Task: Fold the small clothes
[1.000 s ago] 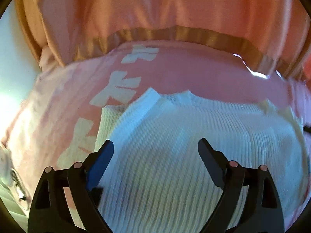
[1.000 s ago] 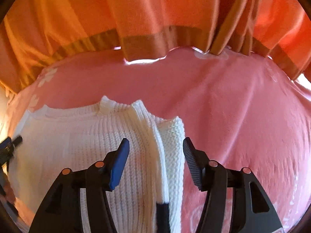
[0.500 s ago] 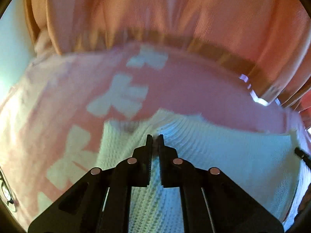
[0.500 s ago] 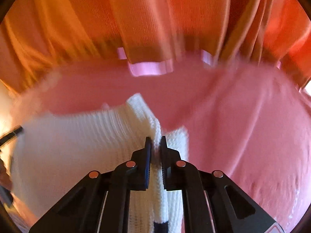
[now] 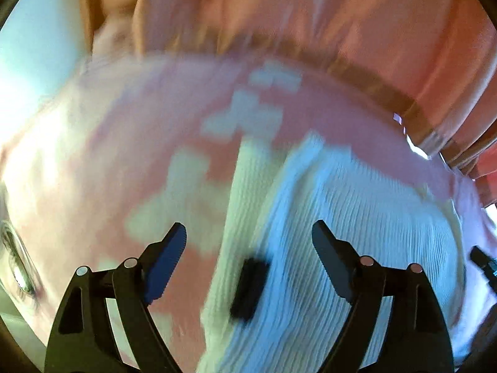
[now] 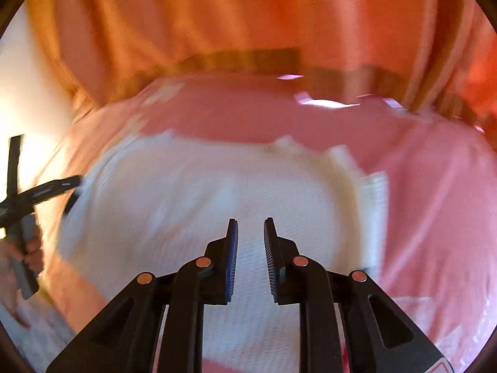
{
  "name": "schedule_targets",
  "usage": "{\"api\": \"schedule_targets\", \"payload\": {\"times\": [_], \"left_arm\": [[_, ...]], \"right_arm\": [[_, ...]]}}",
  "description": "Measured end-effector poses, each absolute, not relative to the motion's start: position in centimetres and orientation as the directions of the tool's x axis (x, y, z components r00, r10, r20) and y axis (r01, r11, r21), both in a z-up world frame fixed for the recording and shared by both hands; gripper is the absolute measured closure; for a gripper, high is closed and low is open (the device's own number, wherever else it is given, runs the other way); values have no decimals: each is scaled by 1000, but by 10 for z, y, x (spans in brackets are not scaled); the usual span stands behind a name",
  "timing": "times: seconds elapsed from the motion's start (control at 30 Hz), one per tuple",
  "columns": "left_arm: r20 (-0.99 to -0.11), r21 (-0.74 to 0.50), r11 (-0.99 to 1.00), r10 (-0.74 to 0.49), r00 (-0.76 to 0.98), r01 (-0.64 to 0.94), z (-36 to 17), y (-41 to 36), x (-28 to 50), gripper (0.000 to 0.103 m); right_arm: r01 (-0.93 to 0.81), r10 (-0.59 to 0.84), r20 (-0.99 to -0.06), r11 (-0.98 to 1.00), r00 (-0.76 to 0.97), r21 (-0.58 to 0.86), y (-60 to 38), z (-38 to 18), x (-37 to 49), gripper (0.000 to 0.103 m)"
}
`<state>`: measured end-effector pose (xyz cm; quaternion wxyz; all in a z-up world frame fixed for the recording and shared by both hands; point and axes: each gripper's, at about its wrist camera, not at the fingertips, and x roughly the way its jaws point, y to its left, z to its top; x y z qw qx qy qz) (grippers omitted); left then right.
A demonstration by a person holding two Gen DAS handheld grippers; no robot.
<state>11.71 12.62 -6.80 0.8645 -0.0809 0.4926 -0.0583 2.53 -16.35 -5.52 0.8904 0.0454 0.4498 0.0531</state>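
A white ribbed knit sweater (image 5: 341, 248) lies folded on a pink bedspread with pale bow shapes (image 5: 124, 155). It has a dark tag (image 5: 250, 286) near its left folded edge. My left gripper (image 5: 248, 242) is open wide, straddling that left edge just above the cloth. In the right wrist view the sweater (image 6: 202, 192) fills the middle, with its folded sleeve edge at the right. My right gripper (image 6: 251, 236) hovers over the sweater with its jaws slightly apart and nothing between them. The left gripper (image 6: 40, 192) shows at the sweater's left edge. Both views are blurred.
An orange curtain with a brown band (image 6: 248, 25) hangs behind the bed; it also shows in the left wrist view (image 5: 341, 15). A pale wall (image 5: 31, 46) lies at the left. Pink bedspread (image 6: 435, 202) extends to the right of the sweater.
Both grippers were open, shut on the sweater's folded edges half a second ago, and have now opened again. The left is wide open, the right only slightly. Both have pulled back.
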Motion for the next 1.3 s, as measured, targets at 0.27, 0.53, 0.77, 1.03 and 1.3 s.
{"api": "schedule_targets", "payload": {"times": [0.27, 0.53, 0.77, 1.03, 1.3], "left_arm": [[-875, -262, 963, -263, 407, 60, -103, 126, 97, 48], [-759, -488, 866, -482, 437, 107, -59, 135, 86, 77], [-626, -497, 797, -603, 494, 342, 18, 64, 66, 78], [-639, -431, 758, -640, 427, 491, 35, -42, 55, 78], [-756, -345, 759, -573, 315, 552, -25, -134, 37, 69]], "right_arm": [[-169, 170, -843, 981, 511, 95, -95, -80, 62, 90], [-183, 72, -879, 983, 471, -18, -70, -110, 81, 91], [-186, 113, -881, 982, 459, 29, -75, -110, 85, 91], [-62, 265, -856, 962, 444, 266, -149, -86, 72, 95], [197, 98, -811, 947, 577, 254, -283, -43, 9, 84]]}}
